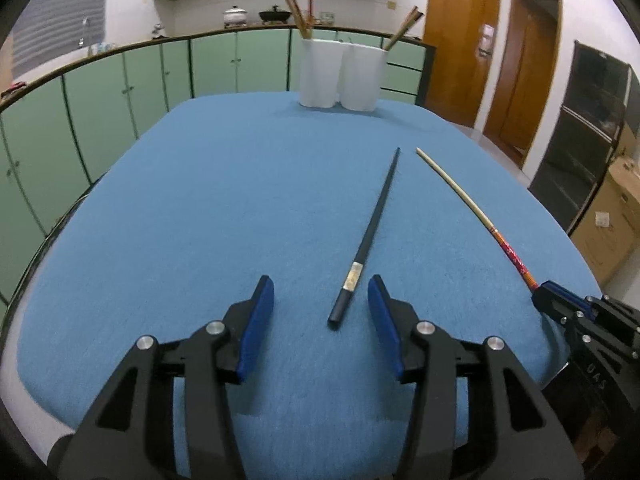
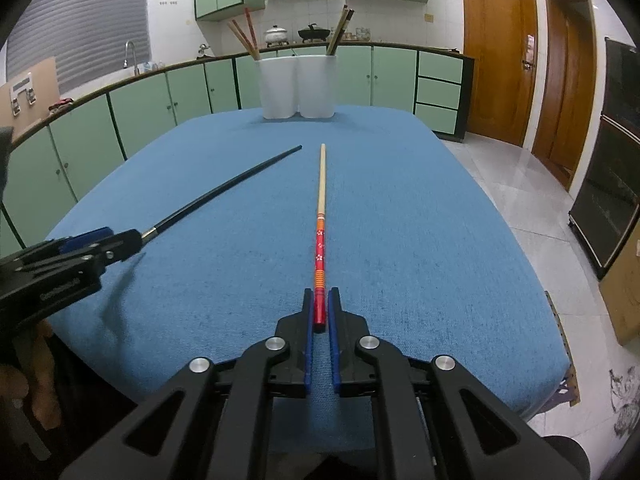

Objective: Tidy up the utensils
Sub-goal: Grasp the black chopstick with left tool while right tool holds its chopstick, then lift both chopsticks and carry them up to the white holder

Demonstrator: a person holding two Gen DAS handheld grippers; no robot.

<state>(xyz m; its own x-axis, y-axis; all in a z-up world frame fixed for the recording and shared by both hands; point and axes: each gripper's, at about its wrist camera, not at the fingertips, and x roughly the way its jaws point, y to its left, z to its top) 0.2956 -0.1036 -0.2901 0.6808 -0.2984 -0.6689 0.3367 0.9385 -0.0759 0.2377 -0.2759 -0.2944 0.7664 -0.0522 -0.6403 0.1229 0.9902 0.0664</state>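
A black chopstick (image 1: pixel 370 232) lies on the blue table cloth (image 1: pixel 224 208), its thick end between the open fingers of my left gripper (image 1: pixel 320 292). It also shows in the right wrist view (image 2: pixel 224 190). A red and cream chopstick (image 2: pixel 321 224) lies to its right, and my right gripper (image 2: pixel 319 300) is shut on its red end. It shows in the left wrist view (image 1: pixel 472 204) too. Two white holders (image 1: pixel 340 74) with several chopsticks stand at the table's far edge, also seen in the right wrist view (image 2: pixel 297 86).
Green kitchen cabinets (image 1: pixel 120 92) run behind the table. Wooden doors (image 2: pixel 500 60) and a dark cabinet (image 2: pixel 616 184) stand at the right. A cardboard box (image 1: pixel 612 220) sits on the floor beside the table's right edge.
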